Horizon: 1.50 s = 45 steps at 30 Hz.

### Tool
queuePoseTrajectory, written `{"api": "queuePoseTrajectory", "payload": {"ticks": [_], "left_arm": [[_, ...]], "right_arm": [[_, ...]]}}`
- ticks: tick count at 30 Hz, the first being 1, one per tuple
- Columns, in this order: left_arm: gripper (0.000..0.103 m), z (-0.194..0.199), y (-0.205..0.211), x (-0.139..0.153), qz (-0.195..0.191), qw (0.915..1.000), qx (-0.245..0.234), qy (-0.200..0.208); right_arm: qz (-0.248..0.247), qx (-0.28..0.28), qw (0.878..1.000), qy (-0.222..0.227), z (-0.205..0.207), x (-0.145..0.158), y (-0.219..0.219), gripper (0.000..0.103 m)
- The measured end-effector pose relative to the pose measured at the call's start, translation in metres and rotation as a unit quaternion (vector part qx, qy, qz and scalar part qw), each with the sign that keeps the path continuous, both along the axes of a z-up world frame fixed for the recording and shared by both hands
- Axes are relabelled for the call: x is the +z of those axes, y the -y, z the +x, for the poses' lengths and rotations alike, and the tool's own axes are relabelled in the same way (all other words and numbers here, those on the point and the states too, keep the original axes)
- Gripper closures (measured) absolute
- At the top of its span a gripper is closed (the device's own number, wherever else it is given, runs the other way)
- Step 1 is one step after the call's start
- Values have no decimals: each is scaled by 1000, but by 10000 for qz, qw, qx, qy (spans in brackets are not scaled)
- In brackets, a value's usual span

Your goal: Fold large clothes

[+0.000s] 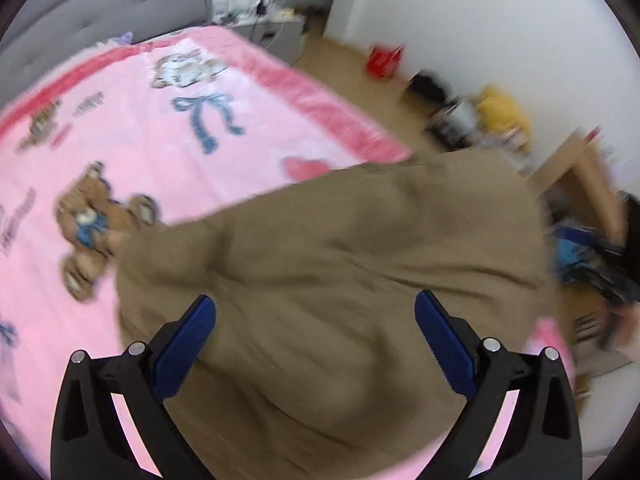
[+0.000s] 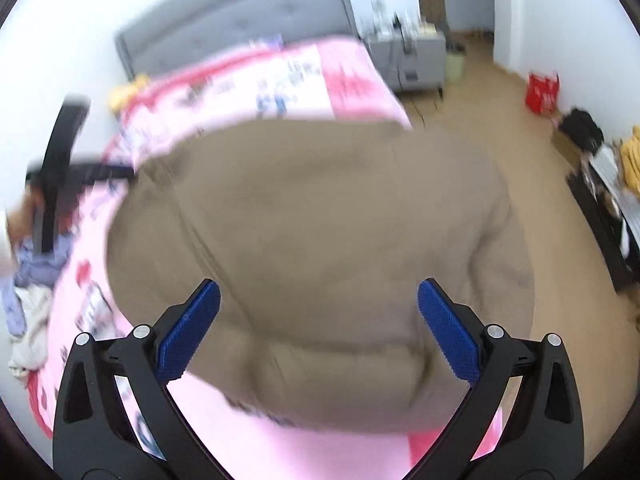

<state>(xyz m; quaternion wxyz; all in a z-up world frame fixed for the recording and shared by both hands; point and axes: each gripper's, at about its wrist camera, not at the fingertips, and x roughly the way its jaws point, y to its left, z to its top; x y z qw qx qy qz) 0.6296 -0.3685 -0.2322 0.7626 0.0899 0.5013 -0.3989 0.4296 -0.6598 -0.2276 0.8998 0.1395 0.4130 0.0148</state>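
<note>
Two tongs: L tongs (image 1: pixel 315 334) + R tongs (image 2: pixel 319 322), both spread wide, gripping nothing
Garment: tan garment (image 1: pixel 340 264), rumpled on pink blanket (image 1: pixel 160 128), at bed's foot corner, under both tongs
Pics: blurry

We see open pink blanket (image 1: pixel 132 152) left of the tan garment (image 1: pixel 320 260), free for passing. Along the wall, floor clutter (image 1: pixel 480 120) and a cardboard box (image 1: pixel 588 184) crowd the right side.

Large tan garment (image 1: pixel 340 280) lies rumpled on the pink blanket (image 1: pixel 140 152).
</note>
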Motion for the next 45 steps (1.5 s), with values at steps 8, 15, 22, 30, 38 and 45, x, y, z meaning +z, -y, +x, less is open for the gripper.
{"api": "queuePoseTrajectory", "payload": {"ticks": [8,15,22,30,38,45], "left_arm": [[5,-36,-18,-77,337,9962,342,-724],[5,-28,-41,-87,-65,9907,1064,-849],[5,-70,-32,-7,-296,9904,1349,83],[5,-146,17,70,420,9721,1882,1335],[5,-205,45,121,812,9551,2209,1798],[5,-240,47,151,564,9595,2208,1654]], "right_arm": [[-832,50,9928,-864,105,-43,8,8],[-964,89,9897,-1058,107,-61,22,8],[-1482,-76,9887,194,32,19,5,8],[-1294,-552,9900,-72,-47,65,-17,8],[-1015,-709,9922,154,-97,109,-25,8],[-1235,-801,9889,199,-117,129,-32,8]]}}
